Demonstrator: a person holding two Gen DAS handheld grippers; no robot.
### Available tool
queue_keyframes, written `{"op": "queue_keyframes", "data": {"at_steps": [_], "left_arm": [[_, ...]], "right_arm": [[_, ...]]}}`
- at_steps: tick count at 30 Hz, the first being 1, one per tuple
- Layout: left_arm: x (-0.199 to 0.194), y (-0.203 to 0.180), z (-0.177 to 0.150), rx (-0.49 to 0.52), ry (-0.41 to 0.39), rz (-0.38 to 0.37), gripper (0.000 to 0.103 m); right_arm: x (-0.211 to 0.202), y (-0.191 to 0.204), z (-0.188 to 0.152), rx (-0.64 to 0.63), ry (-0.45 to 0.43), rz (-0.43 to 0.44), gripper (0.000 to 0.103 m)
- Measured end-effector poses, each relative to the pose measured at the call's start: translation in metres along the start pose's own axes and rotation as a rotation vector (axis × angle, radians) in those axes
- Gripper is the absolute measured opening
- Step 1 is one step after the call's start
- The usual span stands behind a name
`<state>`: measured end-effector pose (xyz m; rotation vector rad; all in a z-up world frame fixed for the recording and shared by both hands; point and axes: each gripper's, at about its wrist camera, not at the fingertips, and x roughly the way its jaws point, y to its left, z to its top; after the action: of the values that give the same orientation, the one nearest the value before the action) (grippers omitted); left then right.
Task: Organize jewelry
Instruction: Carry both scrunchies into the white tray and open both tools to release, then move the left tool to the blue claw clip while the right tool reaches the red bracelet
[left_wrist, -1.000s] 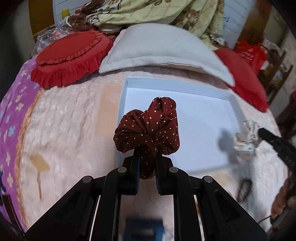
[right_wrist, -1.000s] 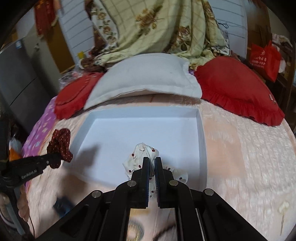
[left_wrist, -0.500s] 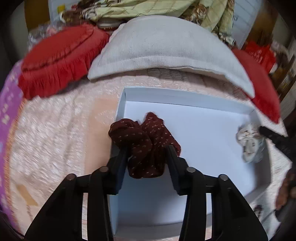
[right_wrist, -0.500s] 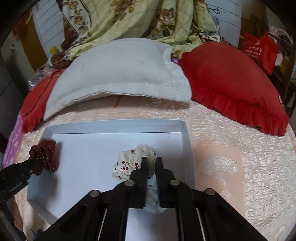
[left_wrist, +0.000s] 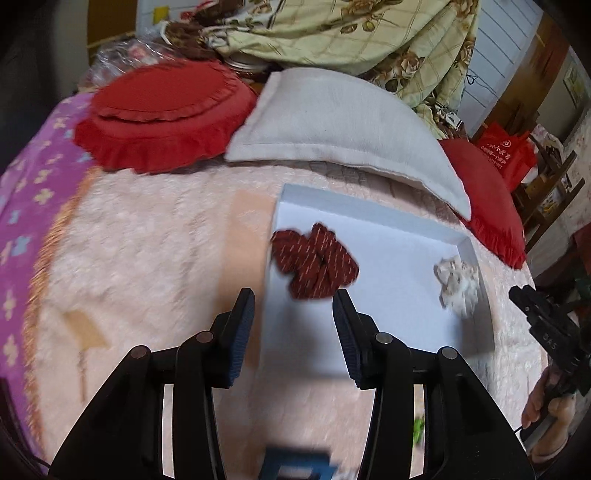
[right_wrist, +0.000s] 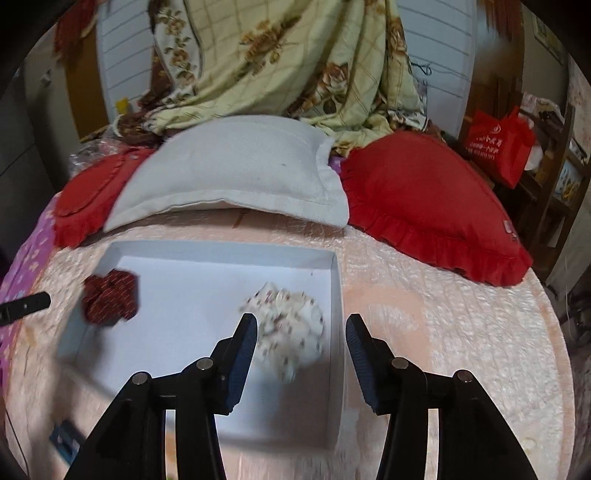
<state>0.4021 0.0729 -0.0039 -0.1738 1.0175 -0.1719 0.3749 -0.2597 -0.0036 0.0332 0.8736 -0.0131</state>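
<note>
Both scrunchies in the tray

My left tongs (left_wrist: 293, 325) and right tongs (right_wrist: 301, 347) gape apart, empty; maroon scrunchie (left_wrist: 314, 266) and white scrunchie (right_wrist: 290, 328) lie separately inside the white tray (right_wrist: 221, 248).

A pink bedspread (right_wrist: 461, 332) carries a white tray (right_wrist: 334, 295), grey pillow (right_wrist: 236, 177) and red cushions (right_wrist: 424, 206)
</note>
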Motion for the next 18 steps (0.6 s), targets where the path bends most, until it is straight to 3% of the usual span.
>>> {"op": "queue_keyframes", "data": {"at_steps": [3, 11, 18], "left_arm": [[-0.025, 0.01, -0.03, 0.016, 0.001, 0.034, 0.043], [-0.044, 0.035, -0.116, -0.013, 0.069, -0.016, 0.043], [-0.033, 0.039, -0.147, -0.053, 0.092, -0.061, 0.043]], "right_arm": [[-0.028, 0.002, -0.029, -0.001, 0.005, 0.071, 0.048], [-0.063, 0.0, -0.117, 0.031, 0.063, 0.188, 0.048], [-0.065, -0.008, -0.176, 0.085, 0.125, 0.218, 0.048]]}}
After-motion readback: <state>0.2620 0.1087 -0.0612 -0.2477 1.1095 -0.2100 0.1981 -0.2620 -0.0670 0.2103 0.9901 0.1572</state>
